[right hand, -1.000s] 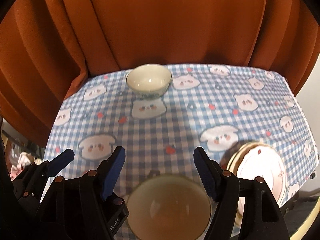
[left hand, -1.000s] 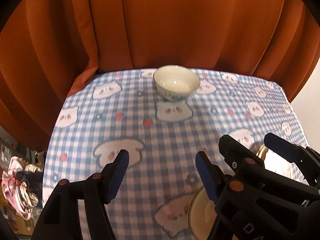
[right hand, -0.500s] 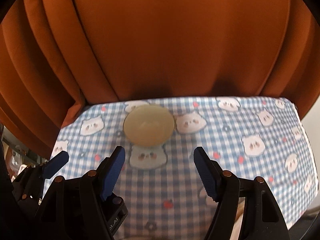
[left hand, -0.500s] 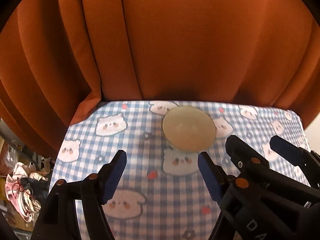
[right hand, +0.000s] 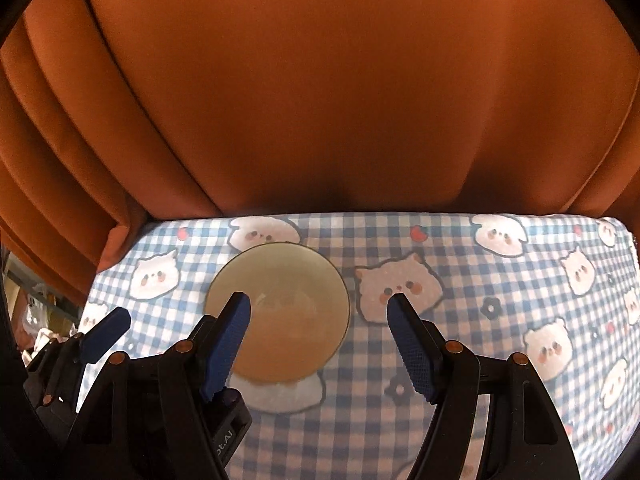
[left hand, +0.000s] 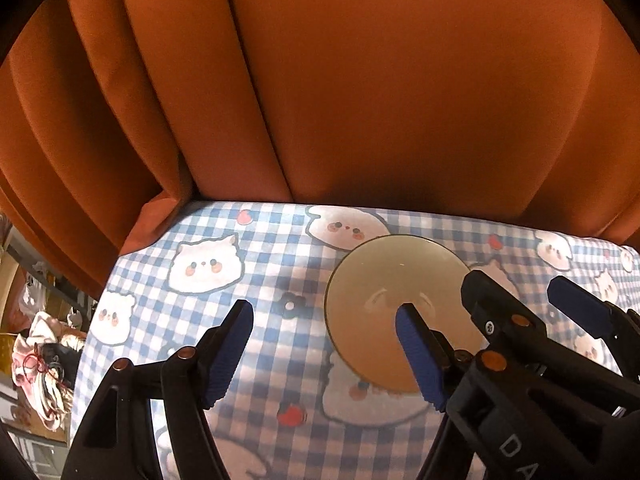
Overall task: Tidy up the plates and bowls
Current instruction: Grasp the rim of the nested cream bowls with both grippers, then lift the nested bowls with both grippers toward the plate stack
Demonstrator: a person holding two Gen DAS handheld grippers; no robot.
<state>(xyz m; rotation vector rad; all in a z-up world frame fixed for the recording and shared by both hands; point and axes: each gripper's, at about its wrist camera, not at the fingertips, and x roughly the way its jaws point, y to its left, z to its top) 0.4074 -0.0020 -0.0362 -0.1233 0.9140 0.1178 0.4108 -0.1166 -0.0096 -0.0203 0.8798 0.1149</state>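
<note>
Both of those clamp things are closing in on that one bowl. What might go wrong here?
1. The left gripper and right gripper, both open and empty, crowd the same bowl; they might knock each other.
2. A finger hangs right over the bowl, so it may tip or slide it on the checked tablecloth.
3. The bowl sits near the table's back edge by the orange curtain; a shove could push it off.

orange curtain (left hand: 360, 92) behind a checked table, dim warm light

i'm looking at heavy pleated folds hanging down to the far edge of the blue-and-white gingham tablecloth (right hand: 500, 320) printed with cartoon animal faces. past the table's left side, i see a cluttered pile of pink and white cloth (left hand: 36, 360), blurred.
</note>
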